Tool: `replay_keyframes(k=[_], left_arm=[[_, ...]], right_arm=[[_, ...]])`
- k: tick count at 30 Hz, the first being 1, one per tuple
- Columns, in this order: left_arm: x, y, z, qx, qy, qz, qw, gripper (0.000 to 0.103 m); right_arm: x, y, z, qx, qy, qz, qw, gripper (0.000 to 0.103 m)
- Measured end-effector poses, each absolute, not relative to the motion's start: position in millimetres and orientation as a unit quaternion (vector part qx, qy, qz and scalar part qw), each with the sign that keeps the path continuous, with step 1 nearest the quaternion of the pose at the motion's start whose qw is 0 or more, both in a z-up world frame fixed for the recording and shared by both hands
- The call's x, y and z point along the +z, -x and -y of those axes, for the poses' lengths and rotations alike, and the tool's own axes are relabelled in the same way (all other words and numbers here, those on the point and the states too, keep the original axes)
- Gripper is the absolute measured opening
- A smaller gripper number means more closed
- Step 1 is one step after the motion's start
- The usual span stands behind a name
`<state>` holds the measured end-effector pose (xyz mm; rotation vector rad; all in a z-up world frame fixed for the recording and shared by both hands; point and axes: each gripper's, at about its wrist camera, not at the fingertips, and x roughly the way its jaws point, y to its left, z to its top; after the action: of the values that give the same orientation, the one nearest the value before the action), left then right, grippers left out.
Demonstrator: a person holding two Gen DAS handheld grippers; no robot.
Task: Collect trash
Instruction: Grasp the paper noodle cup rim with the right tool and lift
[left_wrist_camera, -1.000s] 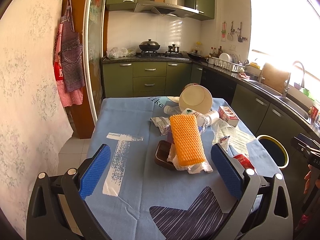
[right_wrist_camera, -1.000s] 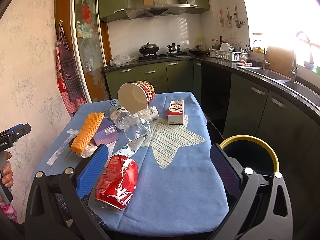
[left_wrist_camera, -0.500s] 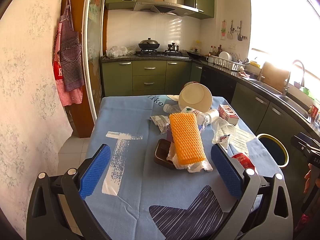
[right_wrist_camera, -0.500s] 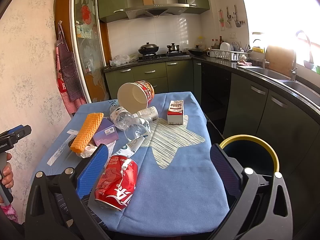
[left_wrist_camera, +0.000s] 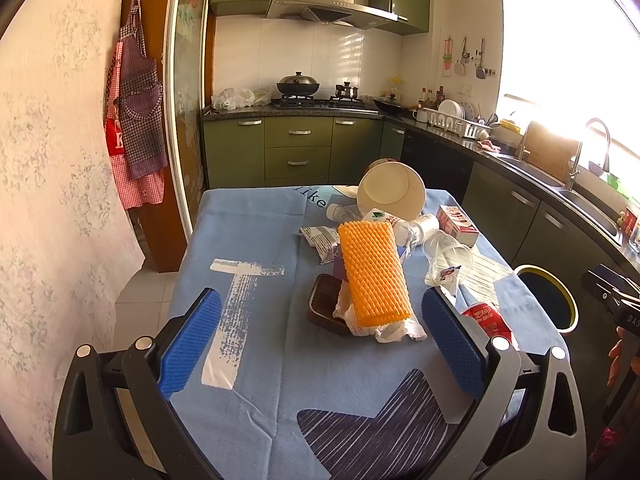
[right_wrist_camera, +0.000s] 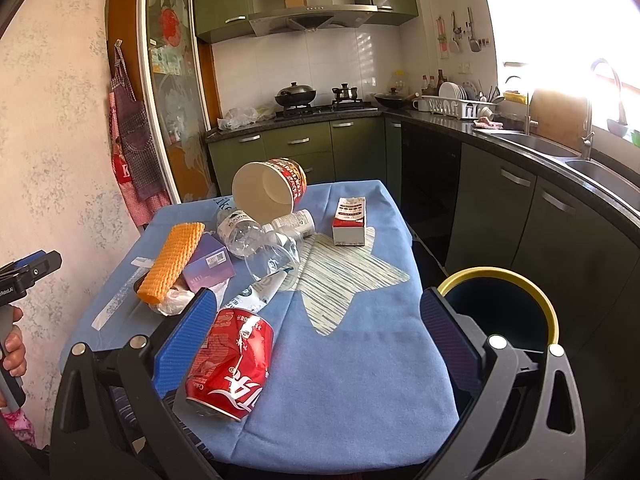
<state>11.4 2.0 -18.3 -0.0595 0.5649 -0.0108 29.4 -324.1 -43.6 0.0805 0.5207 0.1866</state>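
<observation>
A blue tablecloth (left_wrist_camera: pixel 256 364) is covering a kitchen table scattered with trash: an orange ridged sponge (left_wrist_camera: pixel 374 272) is lying over a dark tray (left_wrist_camera: pixel 322 306), with a tipped paper bucket (right_wrist_camera: pixel 268 194) and a small carton (right_wrist_camera: pixel 350 220) farther back. The left gripper (left_wrist_camera: pixel 320 344) is hovering above the near edge, jaws spread wide and holding nothing. The right gripper (right_wrist_camera: pixel 316 344) is also gaping empty, a crushed red can (right_wrist_camera: pixel 230 364) lying just beside its left finger and a yellow-rimmed bin (right_wrist_camera: pixel 516 280) sitting past the table's right edge.

A home kitchen: olive-green cabinets (left_wrist_camera: pixel 298 148), a steel range hood (left_wrist_camera: pixel 328 10) over a gas stove with a black wok (left_wrist_camera: pixel 298 86), a white dish rack (right_wrist_camera: pixel 450 106), and checked aprons (left_wrist_camera: pixel 136 128).
</observation>
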Motion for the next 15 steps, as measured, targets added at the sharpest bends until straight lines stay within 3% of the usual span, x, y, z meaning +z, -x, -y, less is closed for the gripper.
replay_keyframes(k=[15], left_arm=[[-10,-118,-13,0.014,-0.009,-0.26,0.965,0.099]], right_arm=[[-25,-132,316,0.122,0.006,-0.253,0.96,0.097]])
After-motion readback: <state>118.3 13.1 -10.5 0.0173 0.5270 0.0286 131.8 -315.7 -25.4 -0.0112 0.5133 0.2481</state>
